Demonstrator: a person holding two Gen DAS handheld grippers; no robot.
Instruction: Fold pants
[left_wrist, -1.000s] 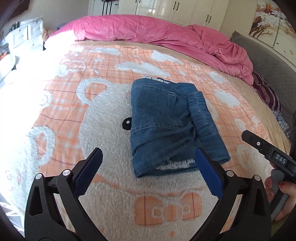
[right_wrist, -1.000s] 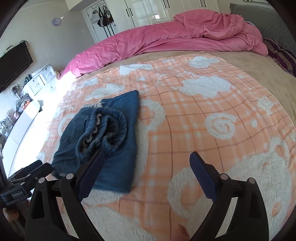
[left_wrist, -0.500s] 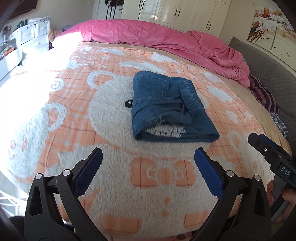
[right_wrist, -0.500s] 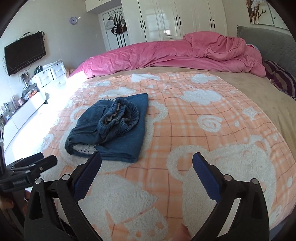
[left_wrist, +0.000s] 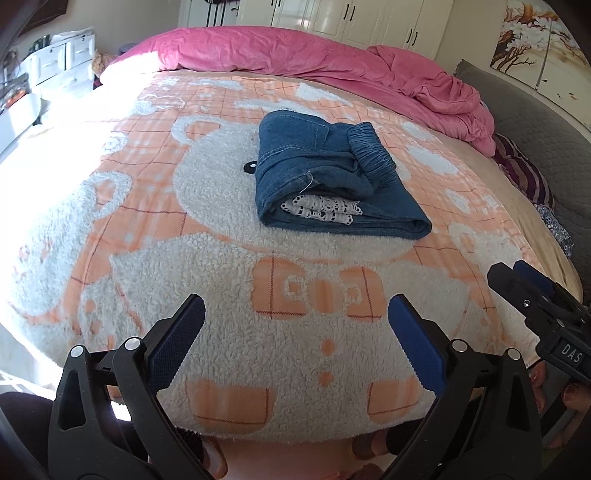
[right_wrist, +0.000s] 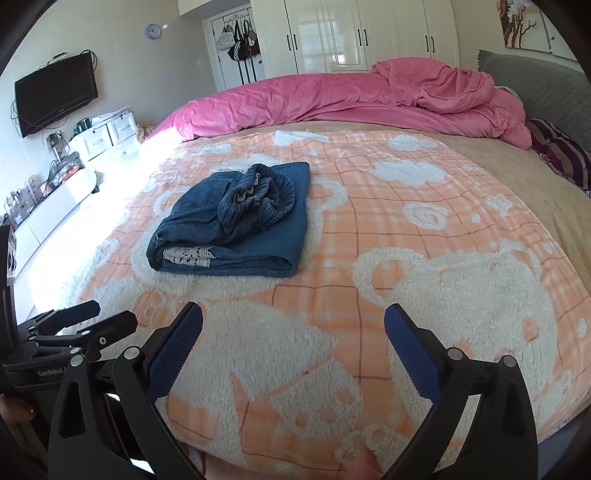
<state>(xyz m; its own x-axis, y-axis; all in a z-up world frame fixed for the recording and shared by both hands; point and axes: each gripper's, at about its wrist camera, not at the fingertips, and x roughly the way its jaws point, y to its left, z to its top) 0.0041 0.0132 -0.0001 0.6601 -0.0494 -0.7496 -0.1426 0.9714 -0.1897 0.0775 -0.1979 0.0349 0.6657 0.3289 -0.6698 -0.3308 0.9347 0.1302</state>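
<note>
Holding both tongs over the near edge of the bed, I have nothing in either: my left tongs (left_wrist: 295, 332) gape wide with only blanket between the blue pads, and my right tongs (right_wrist: 293, 334) stand just as wide and as bare. The dark blue denim pants (left_wrist: 328, 177) lie well ahead of me in a squat folded bundle on the orange-and-white fleece teddy-bear blanket (left_wrist: 229, 280), elastic waistband bunched on top and a strip of white lace showing at the near edge. I judge the folding all but finished; any next move would be tidying that lumpy waistband flat. How the lower layers are stacked is hidden inside the bundle, and its far side is out of sight.
</note>
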